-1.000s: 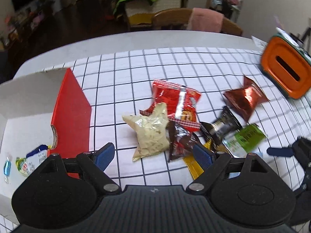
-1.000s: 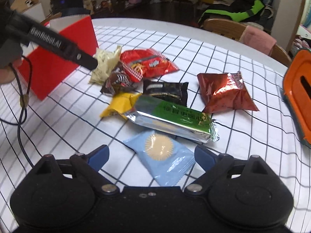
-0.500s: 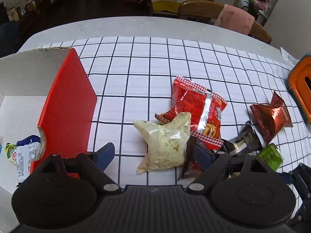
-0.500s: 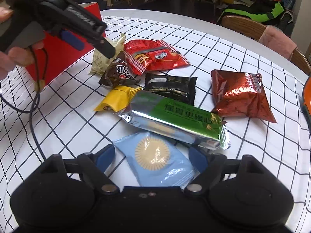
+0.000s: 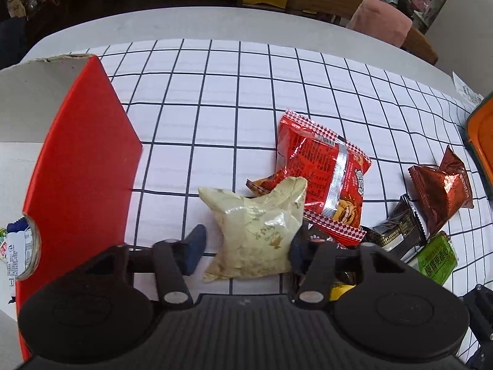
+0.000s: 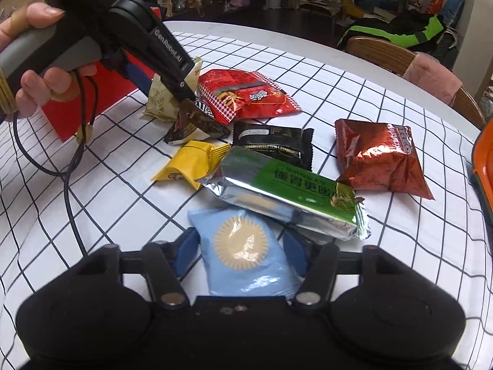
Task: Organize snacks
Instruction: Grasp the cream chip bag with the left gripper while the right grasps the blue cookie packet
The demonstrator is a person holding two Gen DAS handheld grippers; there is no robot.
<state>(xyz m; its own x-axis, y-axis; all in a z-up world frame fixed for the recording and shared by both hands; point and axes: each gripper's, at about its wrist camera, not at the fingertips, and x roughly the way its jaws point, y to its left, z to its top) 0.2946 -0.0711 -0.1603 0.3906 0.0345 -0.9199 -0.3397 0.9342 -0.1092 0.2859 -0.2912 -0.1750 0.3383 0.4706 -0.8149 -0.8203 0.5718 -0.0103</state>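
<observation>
Meanwhile, the left gripper (image 5: 245,248) had just been closing around the cream packet (image 5: 262,234), though a sliver of cloth still showed beside its left pad, so no firm clamp could be confirmed. The right gripper (image 6: 243,254) had likewise been closing, its blue pads against both edges of the pale blue sun-printed packet (image 6: 246,256) at six o'clock in its view. The other gripper's black body read "GenRobot.AI", held by a hand (image 6: 34,61) at ten o'clock. A green-and-silver bar (image 6: 289,197) with Chinese characters overlapped the blue packet's far end. At three o'clock lay a copper pouch (image 6: 382,160) marked "RED". The red box (image 5: 83,166) stood at nine o'clock in the left view on the checked tablecloth (image 5: 215,92).
</observation>
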